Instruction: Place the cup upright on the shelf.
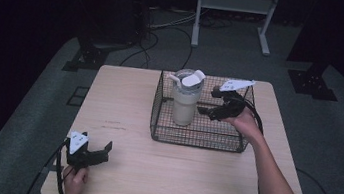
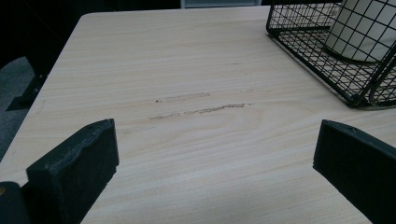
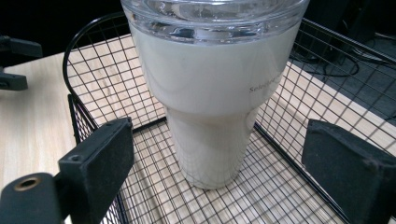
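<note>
Right tool [image 3: 215, 154] gapes at tumbler [image 3: 215, 93]; faint lettering legible in right gripper view

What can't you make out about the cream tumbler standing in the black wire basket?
- Cream tumbler: its lid top is cut off by the upper edge in the right gripper view.
- Its contents: hidden by the opaque wall and the lid in the high view.
- Small grey lettering: too blurred to read.
- Black wire basket: cut off at the right edge, left gripper view.
</note>
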{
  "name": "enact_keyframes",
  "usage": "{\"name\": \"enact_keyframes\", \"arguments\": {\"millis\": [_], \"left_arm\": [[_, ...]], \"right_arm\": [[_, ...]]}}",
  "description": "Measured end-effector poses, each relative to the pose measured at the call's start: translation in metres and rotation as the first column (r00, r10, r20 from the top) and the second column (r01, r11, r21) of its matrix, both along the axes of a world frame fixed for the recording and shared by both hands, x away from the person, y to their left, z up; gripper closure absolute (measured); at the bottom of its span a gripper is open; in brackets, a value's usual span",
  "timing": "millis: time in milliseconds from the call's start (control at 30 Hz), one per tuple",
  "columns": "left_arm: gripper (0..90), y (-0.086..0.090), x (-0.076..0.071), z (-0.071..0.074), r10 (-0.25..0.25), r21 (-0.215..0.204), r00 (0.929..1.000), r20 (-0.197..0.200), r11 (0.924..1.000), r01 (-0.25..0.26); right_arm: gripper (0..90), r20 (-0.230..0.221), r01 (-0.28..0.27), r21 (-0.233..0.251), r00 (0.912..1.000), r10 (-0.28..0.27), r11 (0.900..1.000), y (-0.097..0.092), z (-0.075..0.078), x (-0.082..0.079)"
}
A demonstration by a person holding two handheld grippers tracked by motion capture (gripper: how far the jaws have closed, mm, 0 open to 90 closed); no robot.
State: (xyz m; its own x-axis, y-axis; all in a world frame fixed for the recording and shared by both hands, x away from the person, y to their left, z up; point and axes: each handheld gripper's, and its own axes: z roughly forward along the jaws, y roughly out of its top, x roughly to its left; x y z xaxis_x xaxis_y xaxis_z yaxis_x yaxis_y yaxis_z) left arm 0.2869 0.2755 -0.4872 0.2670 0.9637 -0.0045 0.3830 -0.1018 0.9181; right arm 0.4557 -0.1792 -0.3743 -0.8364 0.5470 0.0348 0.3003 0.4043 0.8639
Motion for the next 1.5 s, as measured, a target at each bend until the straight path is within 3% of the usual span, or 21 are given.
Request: {"name": "enact_keyframes", "arguments": {"millis": [600, 833, 1500], "left_arm": [[0.0, -0.001, 0.000, 0.000, -0.001, 0.006, 1.0000, -0.003, 1.0000, 0.001], [0.0, -0.001, 0.000, 0.000, -0.002, 0.005, 1.0000, -0.003, 1.0000, 0.002], [0.0, -0.002, 0.000, 0.000, 0.001, 0.007, 1.0000, 0.000, 1.0000, -0.001]], "right_arm": [[8.8, -0.005, -0.009, -0.004, 0.9999, 0.009, 1.0000, -0.012, 0.007, -0.024], [8.8, 0.018, -0.030, 0.013, 0.9994, 0.030, 0.9995, -0.018, 0.013, -0.035], [8.8, 0.013, -0.063, -0.005, 0.9979, 0.063, 0.9980, -0.032, 0.009, -0.066]]}}
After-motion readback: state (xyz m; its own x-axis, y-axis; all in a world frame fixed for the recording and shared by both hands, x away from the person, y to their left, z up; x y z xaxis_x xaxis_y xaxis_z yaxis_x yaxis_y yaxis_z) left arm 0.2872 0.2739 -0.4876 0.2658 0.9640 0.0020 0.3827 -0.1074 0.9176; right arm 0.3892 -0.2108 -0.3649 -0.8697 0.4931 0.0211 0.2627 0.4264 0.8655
